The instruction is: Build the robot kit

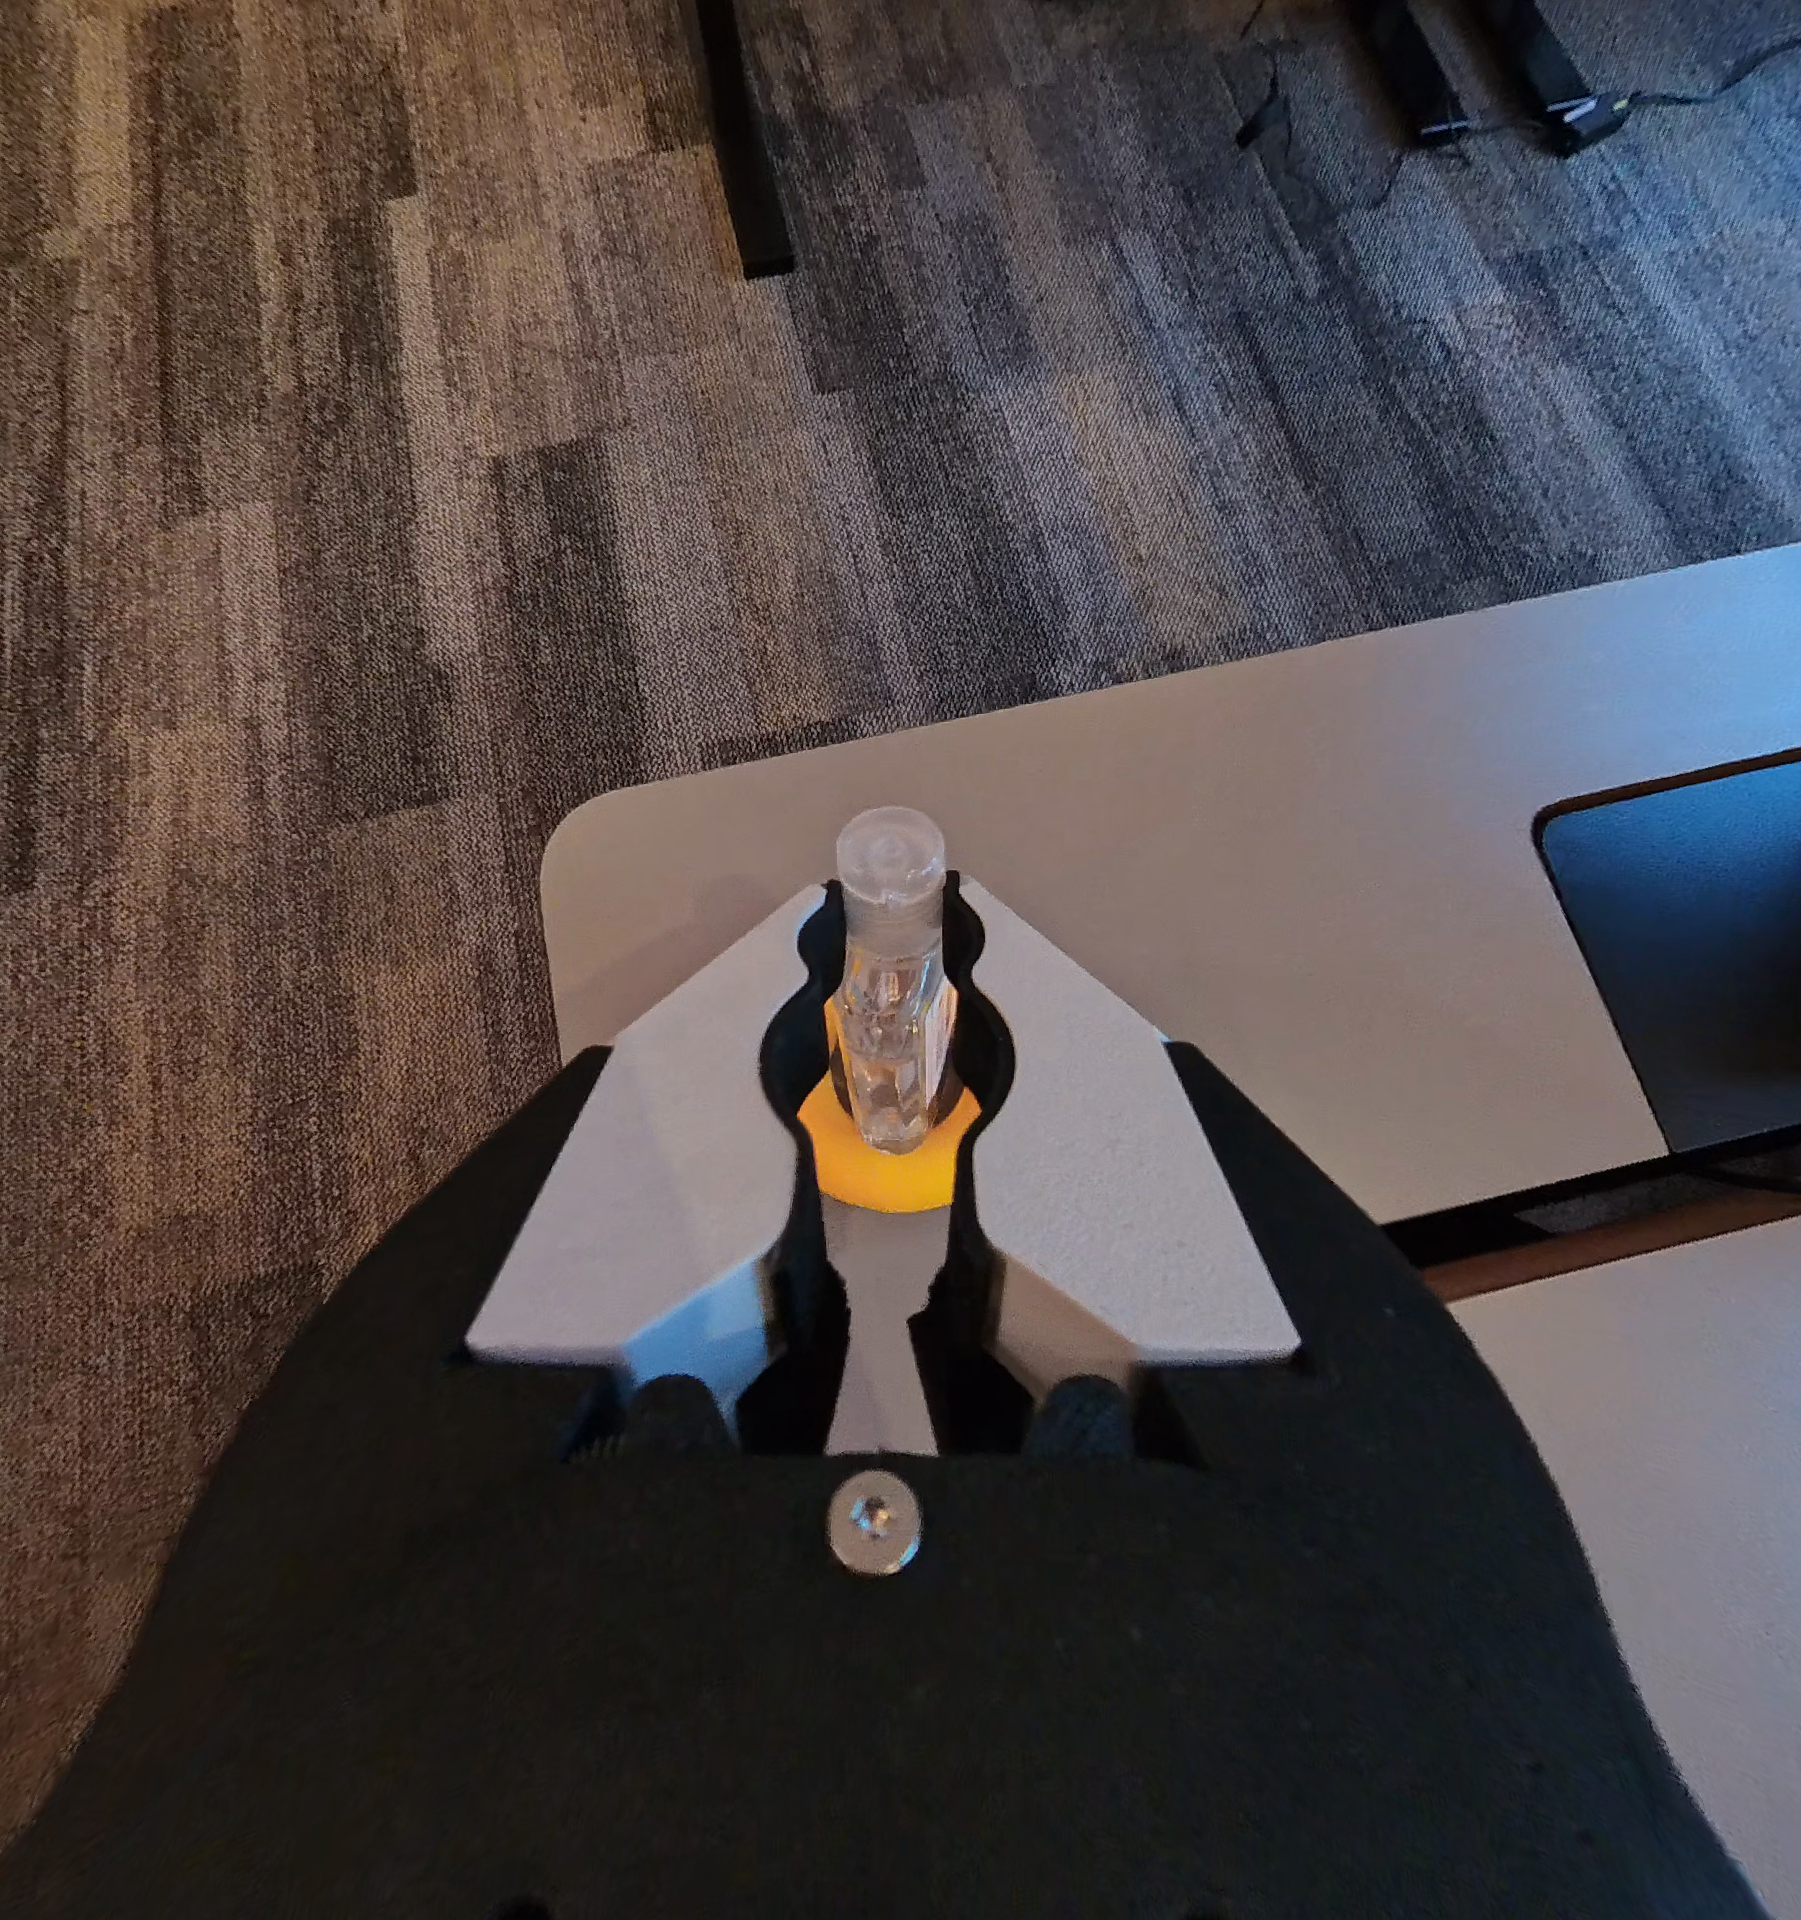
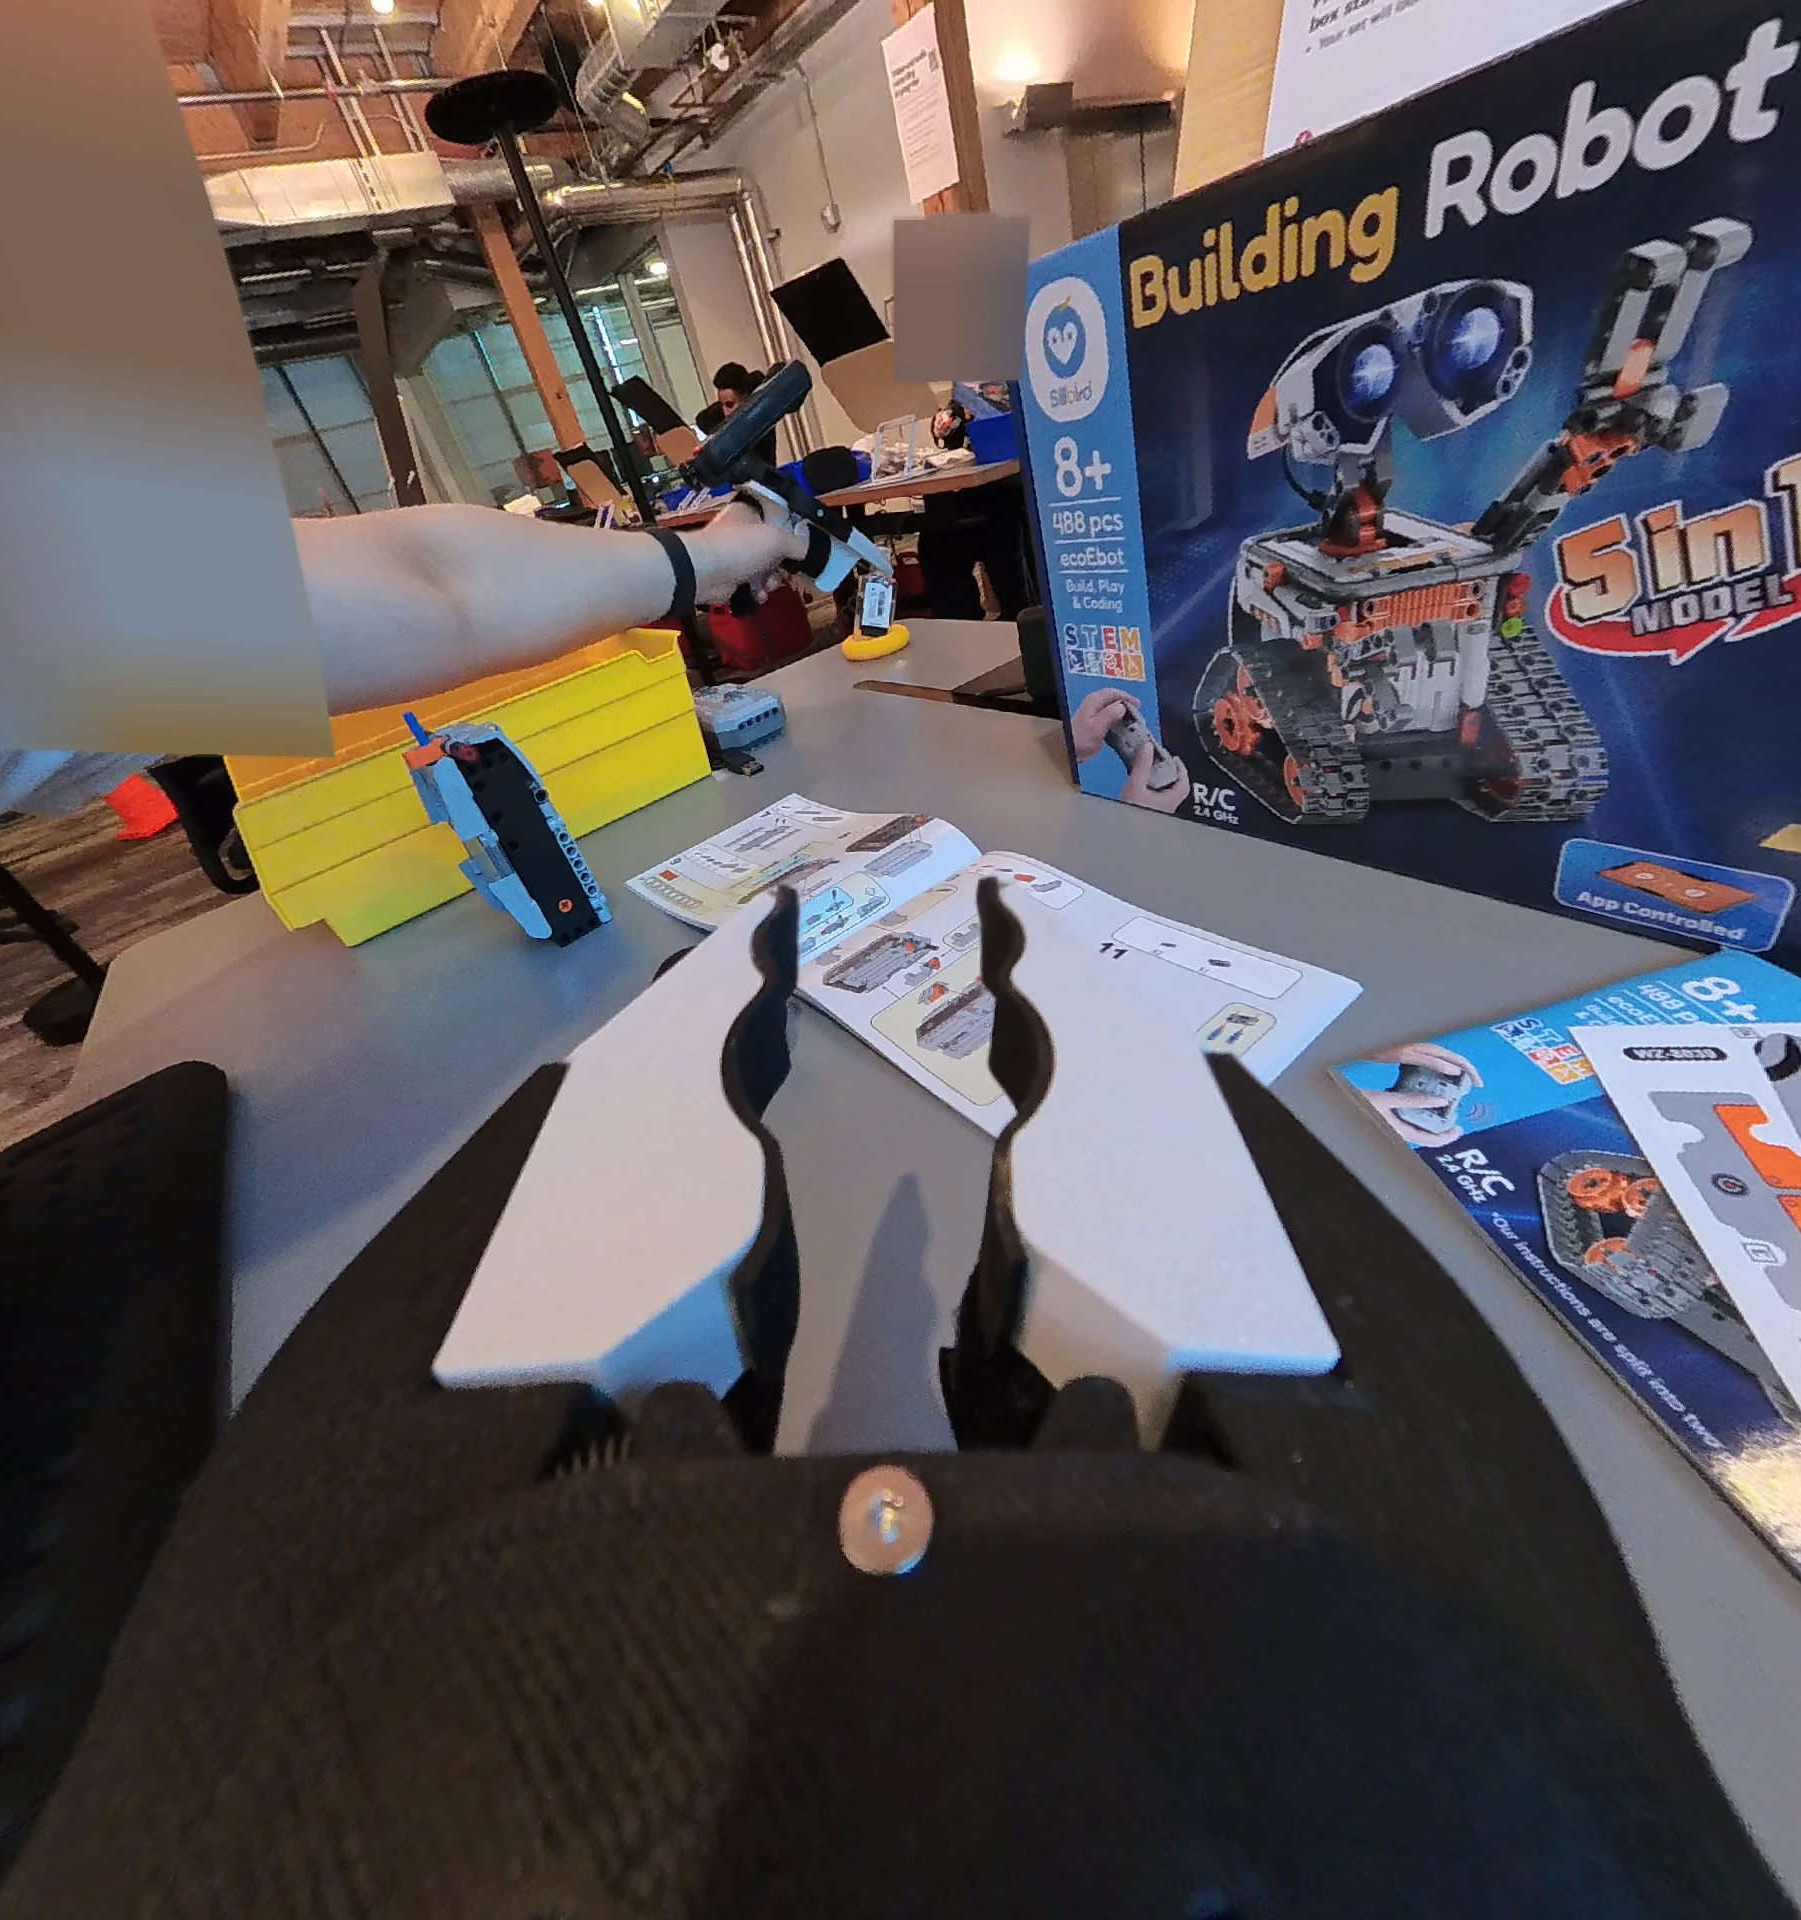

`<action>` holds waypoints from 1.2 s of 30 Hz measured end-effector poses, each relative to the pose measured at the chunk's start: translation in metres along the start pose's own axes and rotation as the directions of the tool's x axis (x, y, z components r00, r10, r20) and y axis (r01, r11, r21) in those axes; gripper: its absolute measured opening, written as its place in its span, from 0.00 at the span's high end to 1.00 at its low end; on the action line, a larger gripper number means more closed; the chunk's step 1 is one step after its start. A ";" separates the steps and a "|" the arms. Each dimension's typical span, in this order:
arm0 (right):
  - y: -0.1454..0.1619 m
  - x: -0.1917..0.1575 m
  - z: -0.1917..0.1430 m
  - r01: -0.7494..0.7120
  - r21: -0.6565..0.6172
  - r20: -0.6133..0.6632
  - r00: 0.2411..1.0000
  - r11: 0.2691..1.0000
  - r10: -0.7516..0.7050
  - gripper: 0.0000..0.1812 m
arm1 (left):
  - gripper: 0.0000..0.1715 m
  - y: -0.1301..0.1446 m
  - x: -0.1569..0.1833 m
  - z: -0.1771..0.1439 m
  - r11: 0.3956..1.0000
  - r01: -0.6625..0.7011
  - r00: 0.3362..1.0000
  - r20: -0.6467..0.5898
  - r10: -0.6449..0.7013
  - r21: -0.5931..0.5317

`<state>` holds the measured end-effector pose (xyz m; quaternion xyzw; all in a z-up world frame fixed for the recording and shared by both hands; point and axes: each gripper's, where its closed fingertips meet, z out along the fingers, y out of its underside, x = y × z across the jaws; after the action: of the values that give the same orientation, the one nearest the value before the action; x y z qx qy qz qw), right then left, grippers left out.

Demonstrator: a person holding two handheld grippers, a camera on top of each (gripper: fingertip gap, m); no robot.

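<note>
Grey table (image 1: 1239,831) corner over patterned carpet (image 1: 356,520), then a cluttered work surface in an open workshop.

In the left wrist view, the left gripper (image 1: 891,904) is clenched on a small clear bottle (image 1: 891,997) with a round cap, which stands upright on a yellow disc (image 1: 880,1174) near the table's rounded corner. In the right wrist view, the right gripper (image 2: 888,914) hovers released and empty, jaws apart, above an open instruction booklet (image 2: 979,935). A yellow bin (image 2: 480,790) and a grey-black brick assembly (image 2: 517,831) sit to its left, a large toy box (image 2: 1447,520) stands behind, and a blue leaflet (image 2: 1561,1195) lies at right. Farther off, the left gripper grips the bottle (image 2: 877,603).
</note>
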<state>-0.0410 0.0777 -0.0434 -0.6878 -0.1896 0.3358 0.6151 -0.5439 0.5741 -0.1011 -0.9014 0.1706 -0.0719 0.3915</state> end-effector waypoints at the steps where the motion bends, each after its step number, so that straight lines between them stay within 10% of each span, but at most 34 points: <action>1: 0.000 -0.001 0.001 -0.001 -0.002 0.005 1.000 1.000 0.001 0.81 | 0.90 0.000 0.000 0.000 1.000 -0.001 1.000 0.005 0.001 0.012; 36: 0.026 -0.019 0.008 0.097 -0.134 0.063 0.994 0.986 -0.090 0.81 | 0.90 0.009 0.002 -0.017 0.998 -0.060 0.997 -0.046 0.060 -0.008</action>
<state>-0.0635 0.0663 -0.0649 -0.7088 -0.2618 0.3123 0.5758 -0.5484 0.5559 -0.0960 -0.8957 0.2068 -0.0801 0.3853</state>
